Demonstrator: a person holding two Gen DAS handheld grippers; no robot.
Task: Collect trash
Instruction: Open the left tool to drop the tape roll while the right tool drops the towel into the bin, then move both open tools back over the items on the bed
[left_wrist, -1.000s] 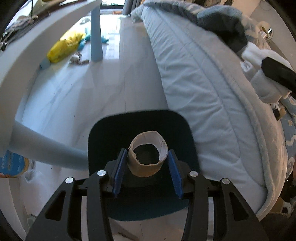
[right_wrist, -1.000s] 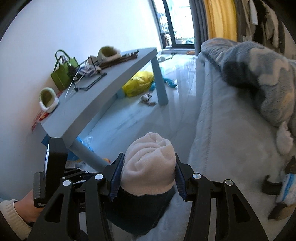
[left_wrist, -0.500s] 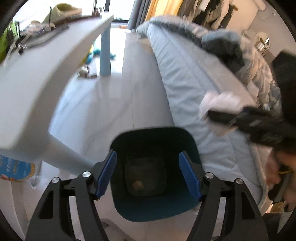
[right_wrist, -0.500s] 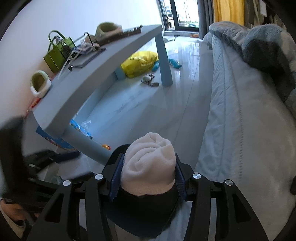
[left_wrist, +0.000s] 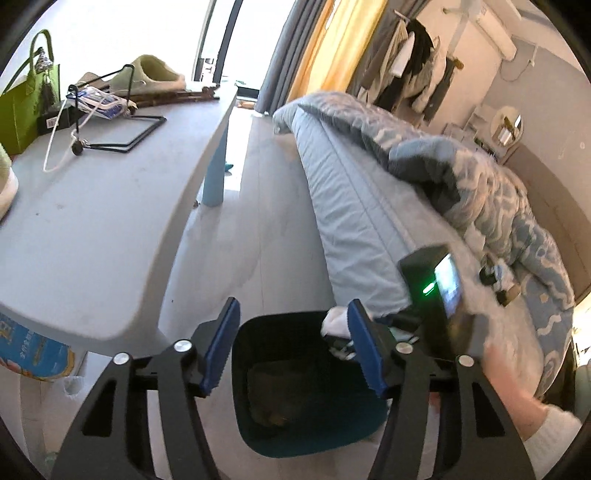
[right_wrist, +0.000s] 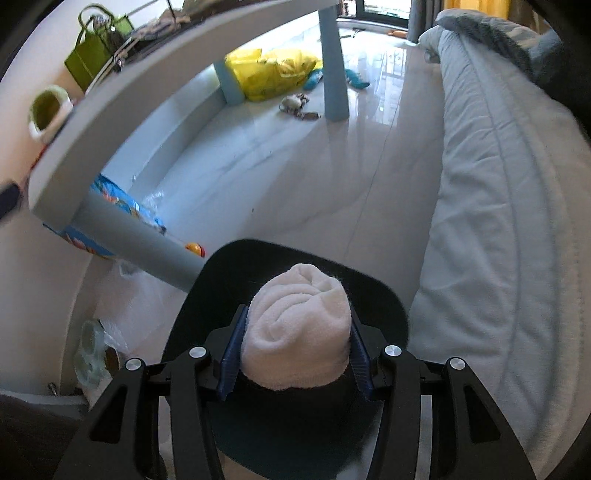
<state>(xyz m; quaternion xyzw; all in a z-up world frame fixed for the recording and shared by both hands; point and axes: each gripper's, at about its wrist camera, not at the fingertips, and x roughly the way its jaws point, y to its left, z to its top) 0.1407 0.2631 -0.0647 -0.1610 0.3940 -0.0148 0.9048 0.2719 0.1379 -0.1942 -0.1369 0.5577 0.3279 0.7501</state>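
Your L gripper (left_wrist: 293, 347), just emptied of the cardboard roll and narrowing, is lifting off the bin (left_wrist: 310, 435) while your R gripper (right_wrist: 293, 354), clamped on the white wad (right_wrist: 297, 328), is lowering to drop next.

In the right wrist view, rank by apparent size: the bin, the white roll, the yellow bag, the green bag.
1. Bin
2. White roll, held in the right gripper close to the camera, so it looks bigger than it is
3. Yellow bag
4. Green bag, though both bags are far off
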